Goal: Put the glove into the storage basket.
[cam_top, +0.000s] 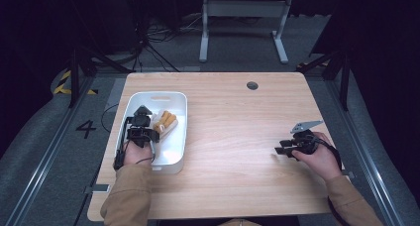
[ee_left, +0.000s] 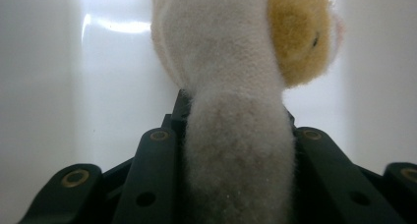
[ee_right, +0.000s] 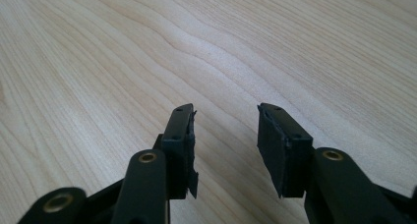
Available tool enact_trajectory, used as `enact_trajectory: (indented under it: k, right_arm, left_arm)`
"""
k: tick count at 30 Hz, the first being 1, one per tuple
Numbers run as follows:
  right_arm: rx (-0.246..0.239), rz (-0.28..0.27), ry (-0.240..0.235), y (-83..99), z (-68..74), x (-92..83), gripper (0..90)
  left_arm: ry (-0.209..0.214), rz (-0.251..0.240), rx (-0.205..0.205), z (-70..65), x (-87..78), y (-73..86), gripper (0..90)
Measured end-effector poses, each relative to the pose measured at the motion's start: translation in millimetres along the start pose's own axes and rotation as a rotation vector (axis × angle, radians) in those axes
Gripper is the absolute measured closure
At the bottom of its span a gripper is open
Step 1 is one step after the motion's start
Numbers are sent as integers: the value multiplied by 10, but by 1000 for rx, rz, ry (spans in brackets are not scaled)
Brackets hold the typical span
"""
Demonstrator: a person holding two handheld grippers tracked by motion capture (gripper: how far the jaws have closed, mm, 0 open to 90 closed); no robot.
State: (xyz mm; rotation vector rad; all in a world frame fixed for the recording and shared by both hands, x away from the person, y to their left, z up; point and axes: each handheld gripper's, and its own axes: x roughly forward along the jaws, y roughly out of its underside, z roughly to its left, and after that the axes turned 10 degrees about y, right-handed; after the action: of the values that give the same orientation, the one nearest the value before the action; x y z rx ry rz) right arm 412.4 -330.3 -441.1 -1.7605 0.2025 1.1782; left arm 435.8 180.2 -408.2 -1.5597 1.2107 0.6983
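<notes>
A white and orange plush toy [cam_top: 166,122] lies in a white tray [cam_top: 158,94] on the left of the wooden table [cam_top: 233,137]. My left gripper [cam_top: 148,121] reaches into the tray and is shut on the plush toy. In the left gripper view the white plush [ee_left: 221,62] is squeezed between the two black jaws of the left gripper [ee_left: 236,133], with an orange patch at the upper right and the tray wall [ee_left: 49,86] behind. My right gripper [cam_top: 281,150] rests low over the table's right side, open. Bare wood [ee_right: 98,62] shows between the parted jaws of the right gripper [ee_right: 226,111].
A round cable hole [cam_top: 252,85] sits near the table's far edge. Beyond the table a white table frame [cam_top: 242,18] stands on the grey floor, with cables and dark stands at the left. A wide stretch of bare wood separates the tray from the right hand.
</notes>
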Motion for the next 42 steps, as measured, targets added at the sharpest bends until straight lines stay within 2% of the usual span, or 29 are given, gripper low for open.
enact_trajectory:
  k: [5,10,16,17,19,21,24,28,30,34,38,39,42]
  right_arm:
    - [-5,4,-3,1,4,1,588]
    - [-8,1,-3,0,10,3,588]
    - [-7,4,-2,3,8,9,588]
    - [-9,3,-1,4,7,9,588]
    - [-7,3,-2,4,6,6,588]
    - [-8,2,-3,4,6,4,588]
    - [-7,2,-4,3,9,5,583]
    - [-12,-9,-4,-1,13,-3,581]
    - [-8,-14,-2,-4,11,-11,578]
    - [-9,-5,-3,6,5,3,577]
    - [-12,-8,-4,2,12,5,576]
    - [-12,-9,-3,2,11,2,576]
    - [-10,-8,-2,4,9,1,576]
  left_arm:
    - [17,32,-18,21,19,-22,677]
    - [38,97,-18,16,78,-40,663]
    - [45,119,-20,21,100,-52,648]
    - [54,118,-26,26,104,-52,632]
    - [68,114,-33,32,99,-53,542]
    - [93,87,-20,27,71,-50,433]
    - [71,56,8,0,47,-48,315]
    - [9,74,45,-18,51,-55,218]
    - [4,68,65,-21,41,-52,181]
    - [-16,44,99,-42,-8,-40,165]
    - [-27,30,93,-27,-44,-37,145]
    - [-20,25,90,-27,-56,-34,138]
    - [73,38,61,-22,-63,-29,144]
